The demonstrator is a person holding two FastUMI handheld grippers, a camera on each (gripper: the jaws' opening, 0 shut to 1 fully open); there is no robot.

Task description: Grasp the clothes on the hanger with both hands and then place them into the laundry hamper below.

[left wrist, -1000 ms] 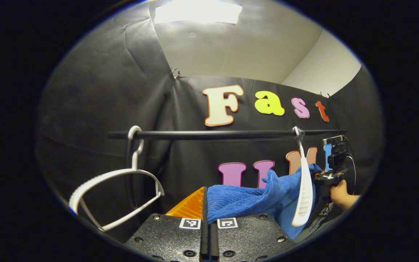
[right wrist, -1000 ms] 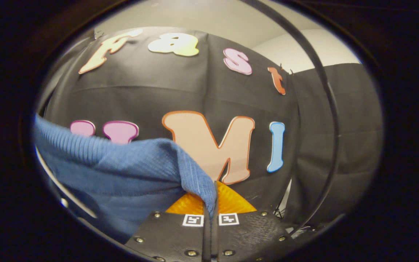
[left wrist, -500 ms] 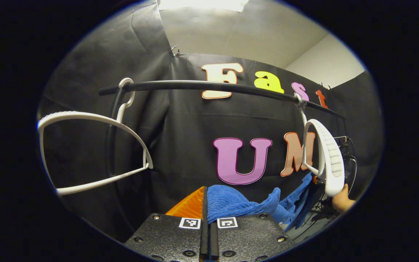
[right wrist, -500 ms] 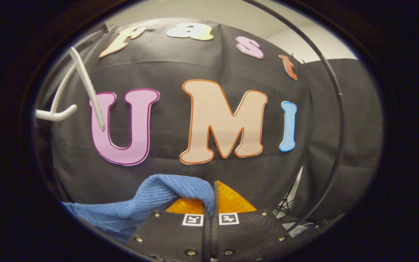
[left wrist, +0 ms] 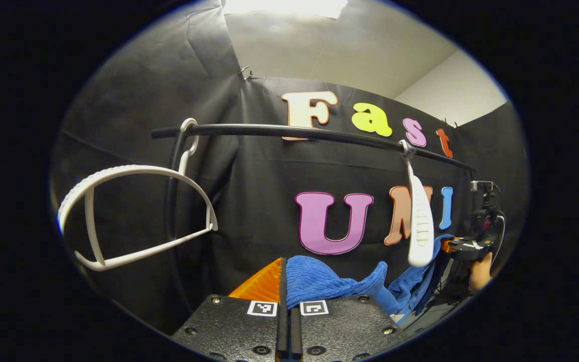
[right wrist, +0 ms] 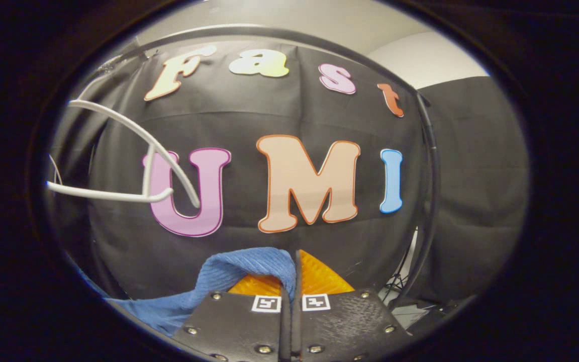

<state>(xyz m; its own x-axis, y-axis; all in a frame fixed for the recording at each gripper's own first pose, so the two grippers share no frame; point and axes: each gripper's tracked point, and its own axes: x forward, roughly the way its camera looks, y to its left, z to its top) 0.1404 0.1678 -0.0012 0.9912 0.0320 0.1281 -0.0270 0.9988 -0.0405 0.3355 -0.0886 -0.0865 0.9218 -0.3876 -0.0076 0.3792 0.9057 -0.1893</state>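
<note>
The blue knitted garment hangs slack below the black rail, stretched between both grippers. My left gripper is shut on one end of it at the bottom of the left gripper view. Farther right in that view, a hand holds the right gripper with the cloth's other end. In the right gripper view, my right gripper is shut on a fold of the blue garment. The white hanger hangs bare and edge-on from the rail, just above the cloth.
A second bare white hanger hangs at the rail's left end beside the rack's upright post. In the right gripper view a white hanger shows at the left and the rack's curved black tube at the right.
The garment has come off the right hanger and dropped below the rail with both grippers. The freed hanger swung out and has settled back to hang straight.
</note>
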